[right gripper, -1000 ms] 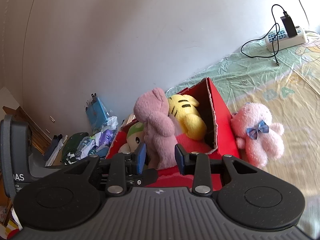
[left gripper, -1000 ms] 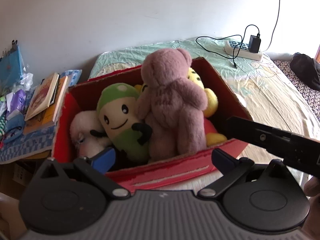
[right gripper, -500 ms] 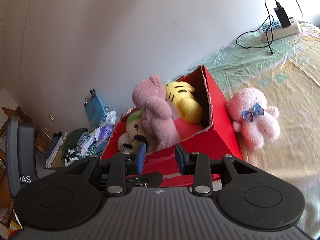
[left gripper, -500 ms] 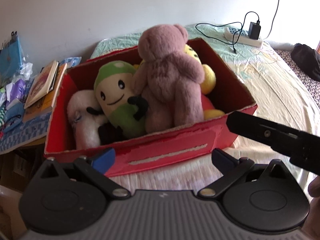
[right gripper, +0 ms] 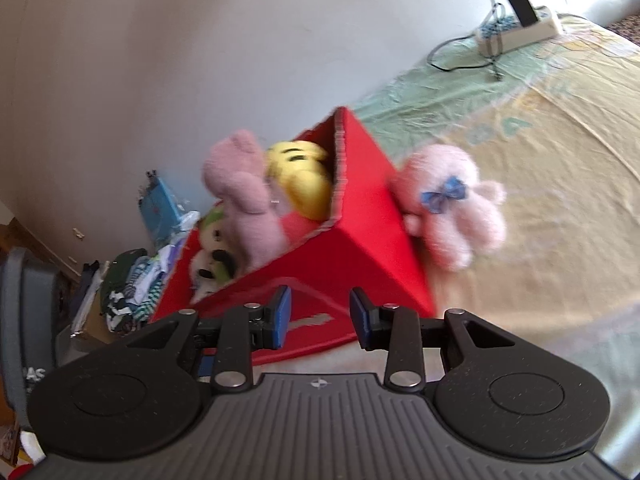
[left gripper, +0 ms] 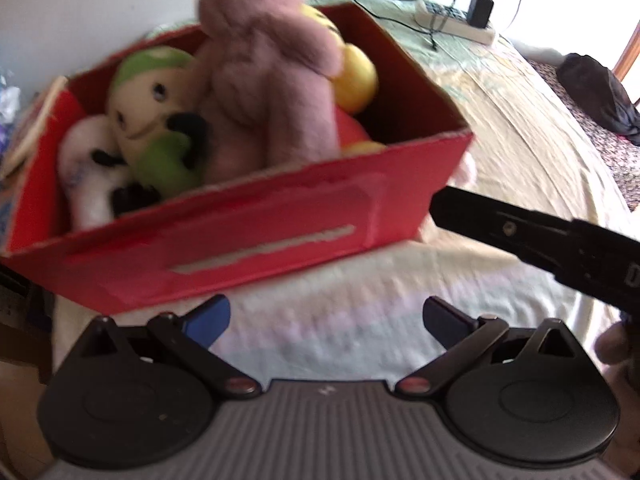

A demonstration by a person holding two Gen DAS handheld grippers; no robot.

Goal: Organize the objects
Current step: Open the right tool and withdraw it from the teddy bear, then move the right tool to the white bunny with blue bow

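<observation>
Both my grippers are empty with jaws apart, the left gripper (left gripper: 326, 320) wide, the right gripper (right gripper: 320, 318) narrower, just in front of the red box (left gripper: 256, 232) on the bed (left gripper: 520, 128). The box is packed so the toys stay together; one pink bear (right gripper: 448, 200) lies outside, touching its far side. I can read no writing.

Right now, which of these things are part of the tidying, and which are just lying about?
Part of the job:
red box
mauve bear, green-capped doll, yellow tiger, white plush, all in the box
pink bear with blue bow, outside against the box

Lying about:
power strip and charger
dark bag
clothes pile
</observation>
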